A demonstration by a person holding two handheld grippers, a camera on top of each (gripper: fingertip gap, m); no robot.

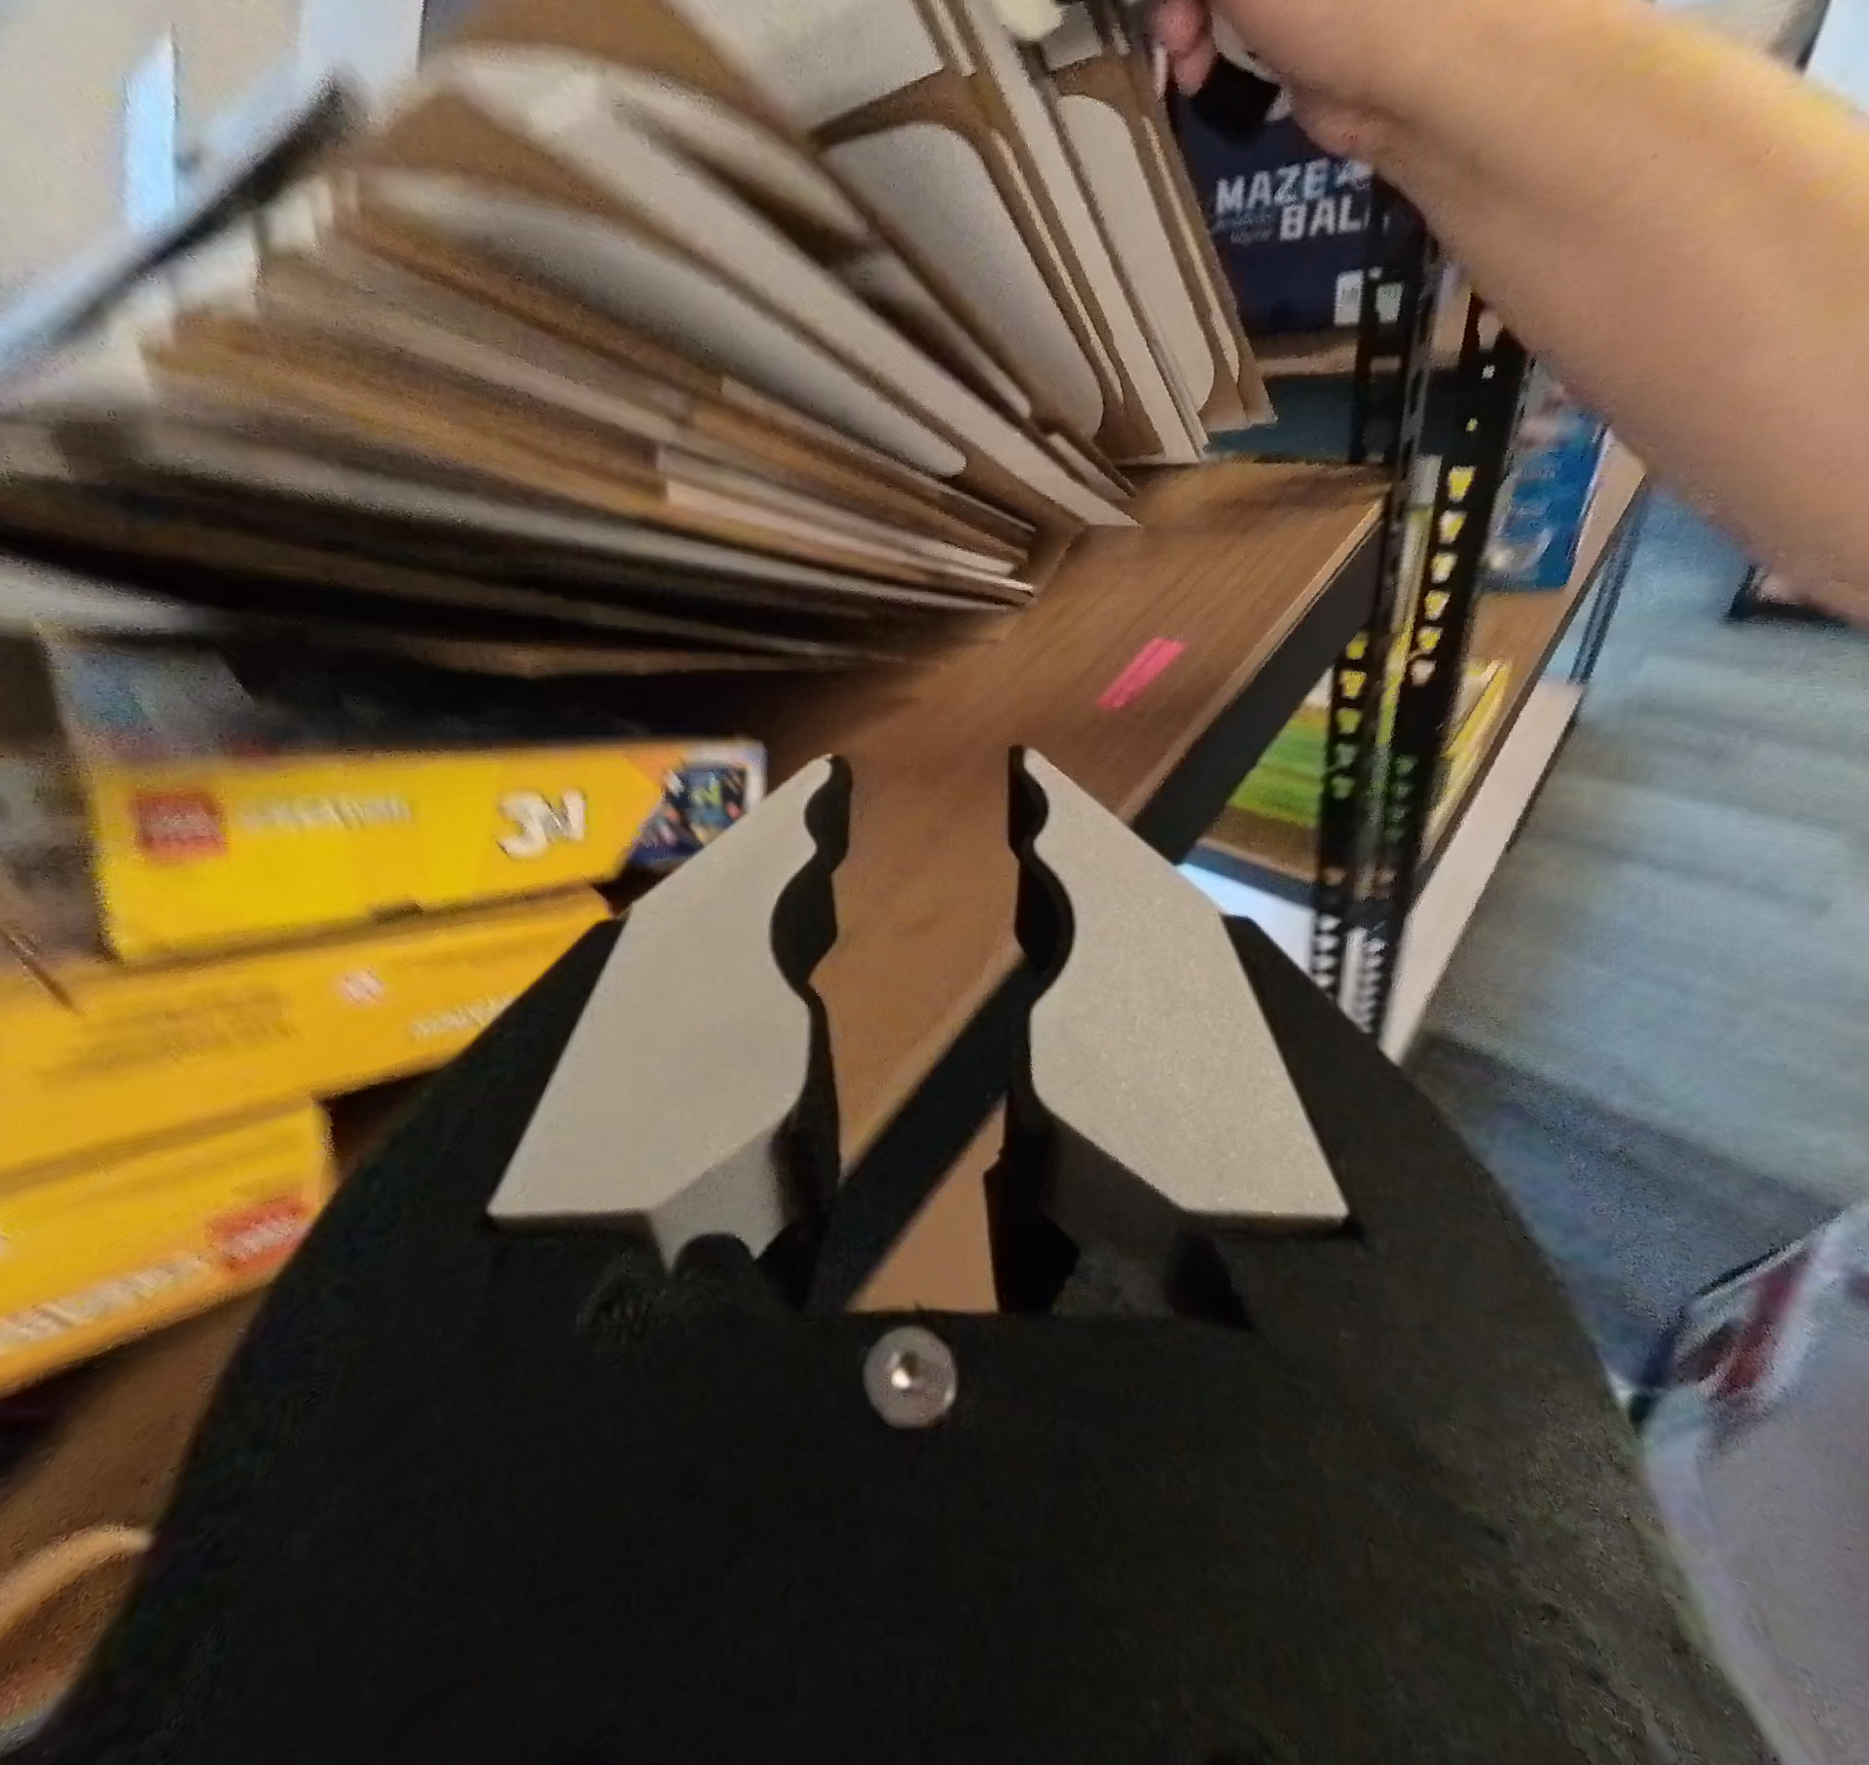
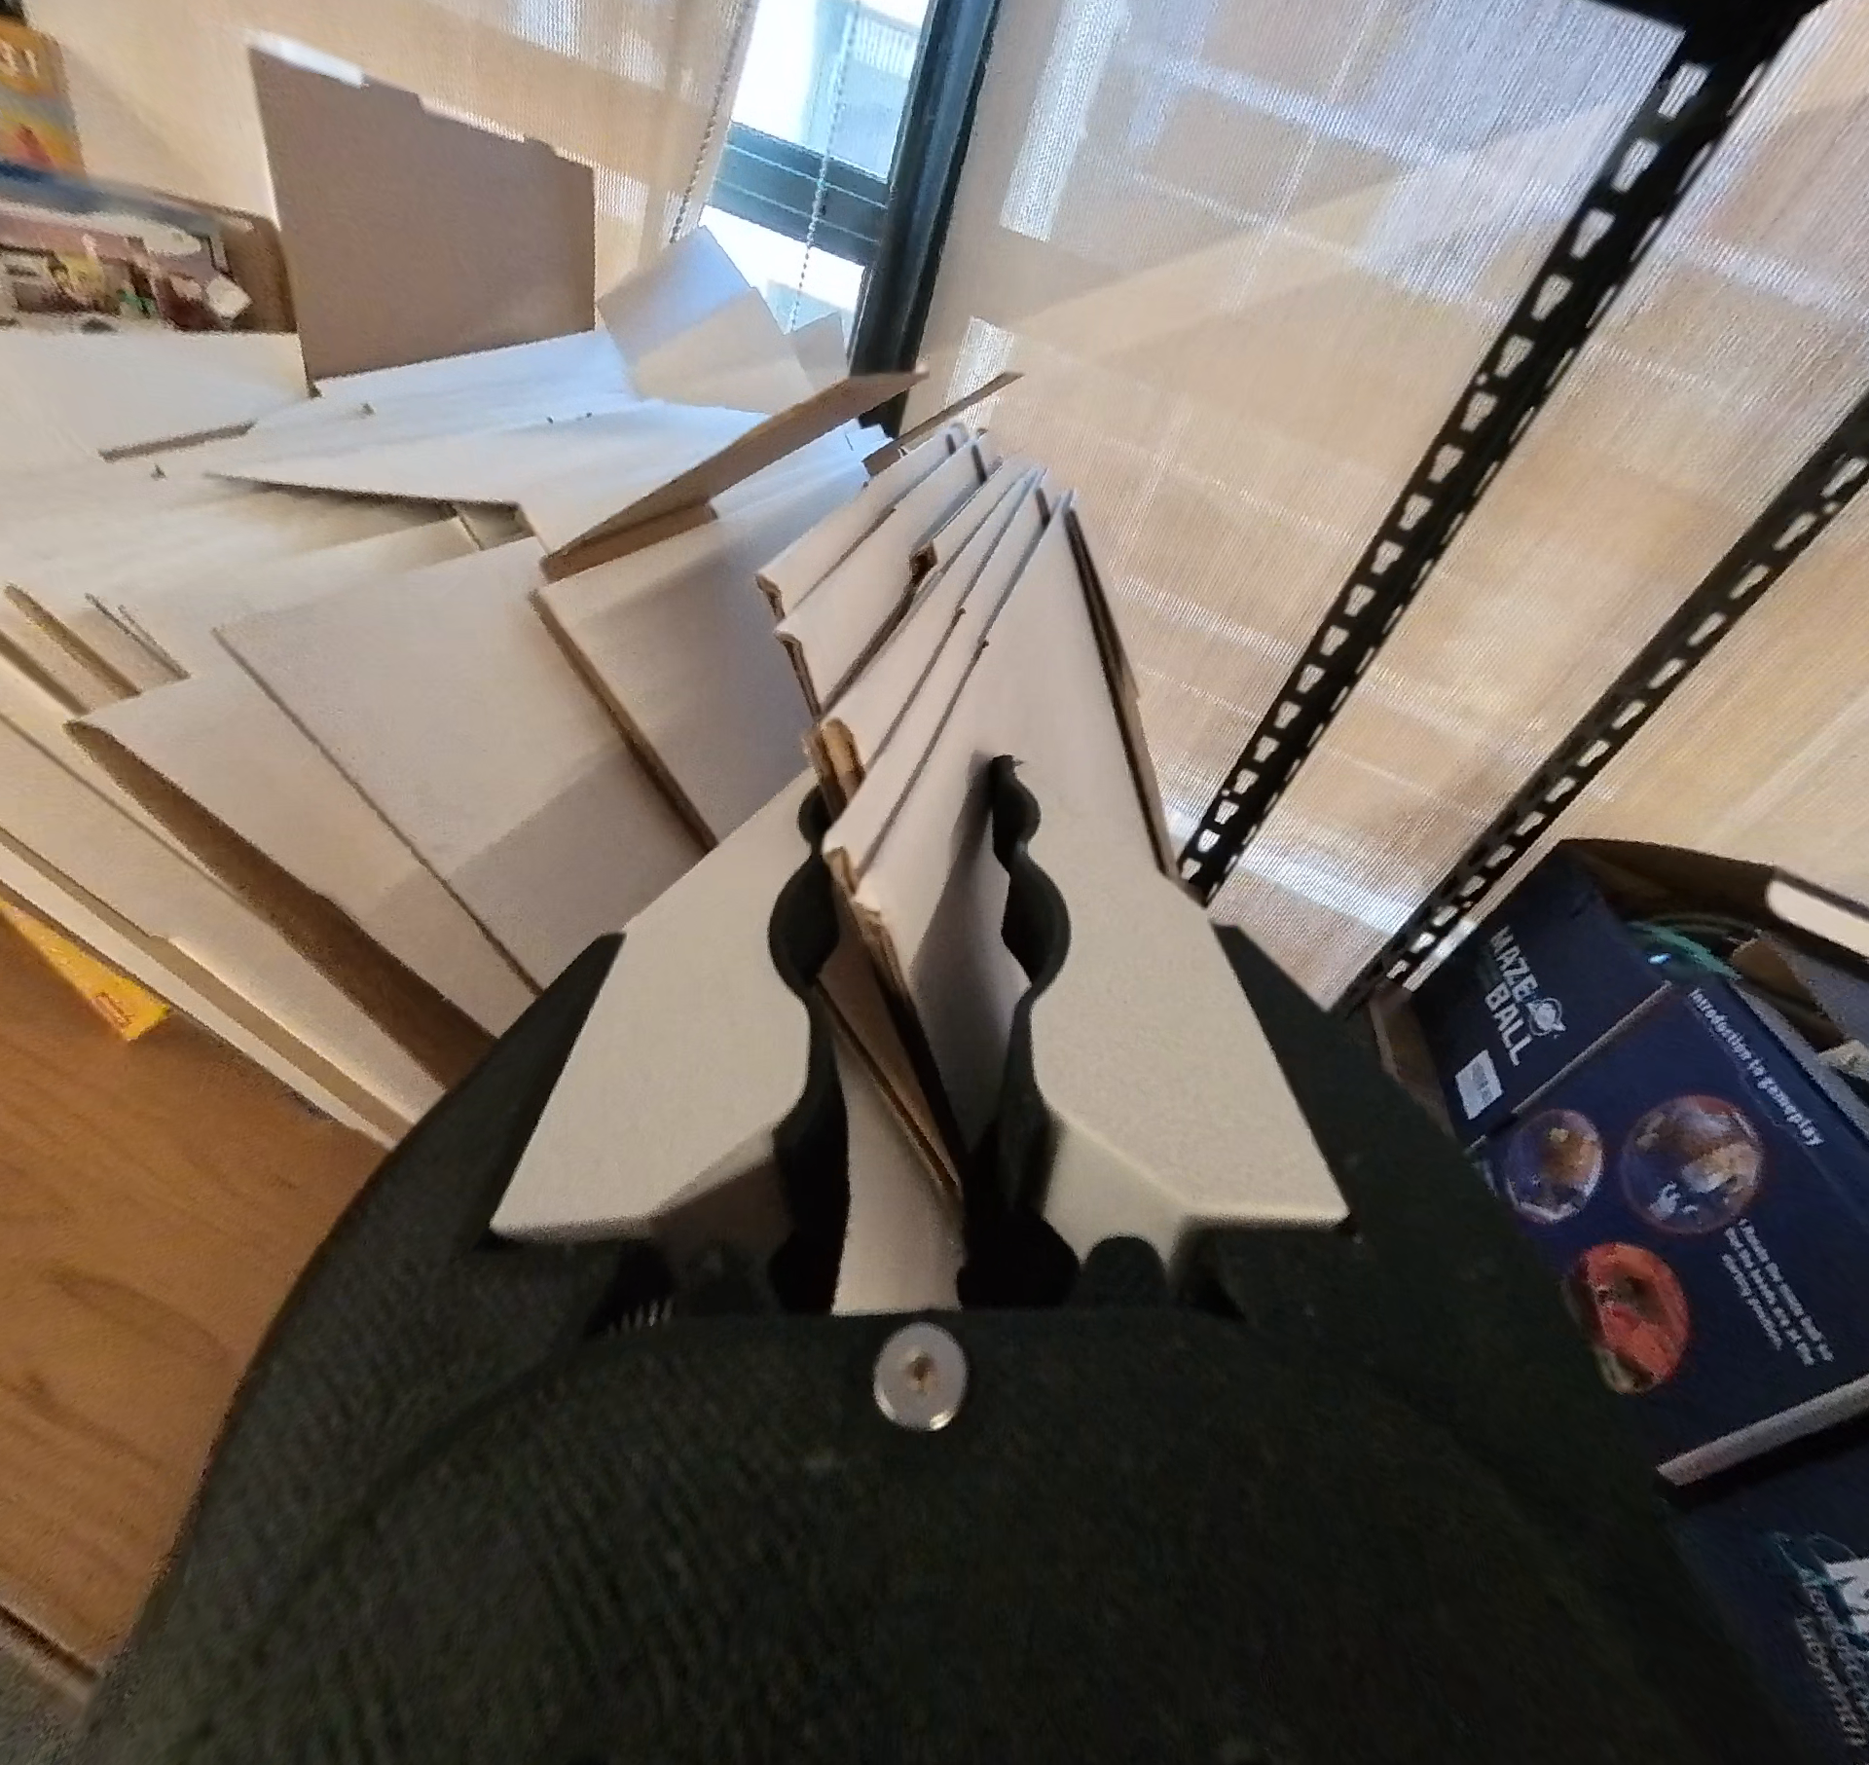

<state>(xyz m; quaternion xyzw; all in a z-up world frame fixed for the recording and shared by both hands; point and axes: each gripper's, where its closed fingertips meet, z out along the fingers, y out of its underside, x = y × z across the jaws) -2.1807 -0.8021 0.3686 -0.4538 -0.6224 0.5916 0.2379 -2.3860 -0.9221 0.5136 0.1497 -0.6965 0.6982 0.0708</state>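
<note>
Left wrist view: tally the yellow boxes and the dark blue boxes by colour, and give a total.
yellow boxes: 3
dark blue box: 1
Total: 4

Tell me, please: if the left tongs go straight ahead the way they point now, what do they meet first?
Probably nothing soon. The left tongs, open and empty, point along the bare wooden shelf board, past a pink mark. The flat cardboard sheets lean just left of that line; depth is unclear.

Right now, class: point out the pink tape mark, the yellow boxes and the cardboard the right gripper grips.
pink tape mark [image 1: 1141, 672], left wrist view, its middle.
yellow boxes [image 1: 384, 831], left wrist view, top box's side.
flat cardboard [image 2: 1011, 695], right wrist view, white face.
</note>
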